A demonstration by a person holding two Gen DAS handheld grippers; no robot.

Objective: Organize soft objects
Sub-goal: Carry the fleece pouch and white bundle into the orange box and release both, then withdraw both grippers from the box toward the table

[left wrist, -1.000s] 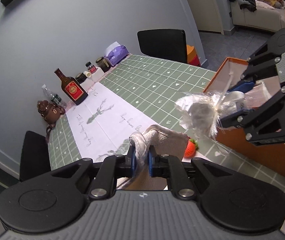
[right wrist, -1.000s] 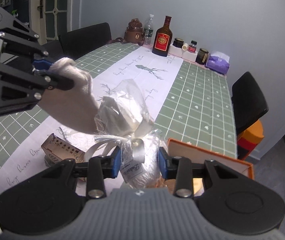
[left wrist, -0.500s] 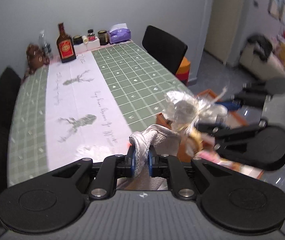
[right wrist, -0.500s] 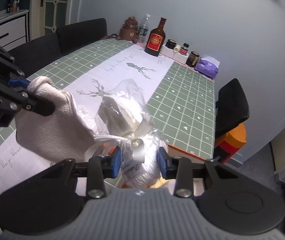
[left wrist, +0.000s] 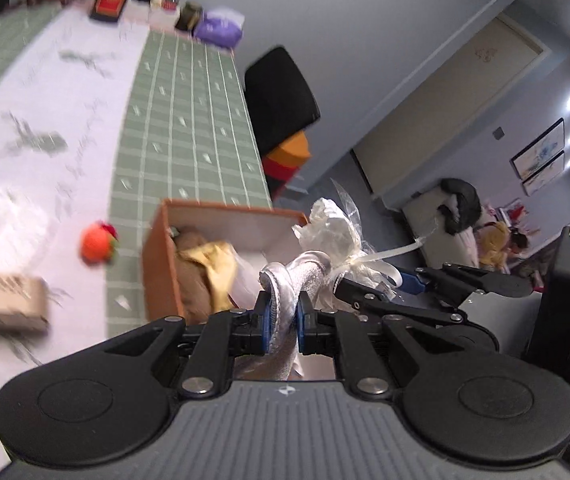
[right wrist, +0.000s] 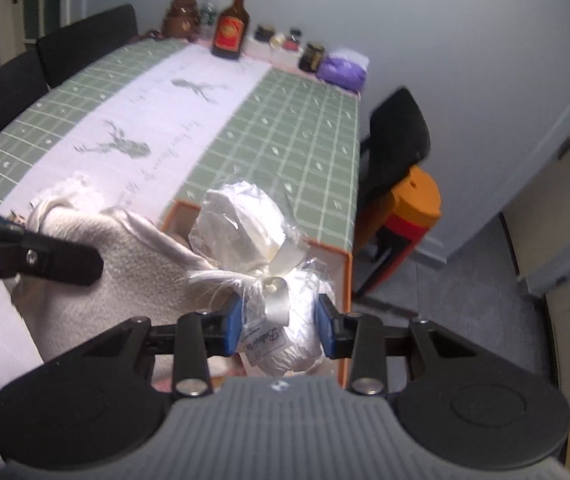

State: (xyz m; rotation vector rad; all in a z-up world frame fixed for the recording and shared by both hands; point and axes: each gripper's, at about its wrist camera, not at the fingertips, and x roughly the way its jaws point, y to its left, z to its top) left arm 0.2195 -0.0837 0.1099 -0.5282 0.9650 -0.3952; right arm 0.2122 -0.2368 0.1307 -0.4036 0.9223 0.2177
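My left gripper (left wrist: 281, 322) is shut on a white fluffy cloth (left wrist: 305, 272), which also shows in the right wrist view (right wrist: 125, 264), held above the orange box (left wrist: 161, 256). My right gripper (right wrist: 279, 320) is shut on a white soft item wrapped in clear plastic with a ribbon (right wrist: 245, 232), seen in the left wrist view (left wrist: 333, 228) too, held over the box's near side (right wrist: 347, 276). A brown and yellow soft item (left wrist: 209, 268) lies inside the box. An orange strawberry plush (left wrist: 97, 246) lies on the table left of the box.
A tan perforated block (left wrist: 5, 306) sits at the table's left. A liquor bottle (right wrist: 231, 30), jars and a purple tissue pack (right wrist: 343, 70) line the far edge. Black chairs (right wrist: 399, 136) stand around. The box sits at the table's near right edge.
Both grippers have swung right and over the orange box with their loads. The left wrist view now looks down into the box.
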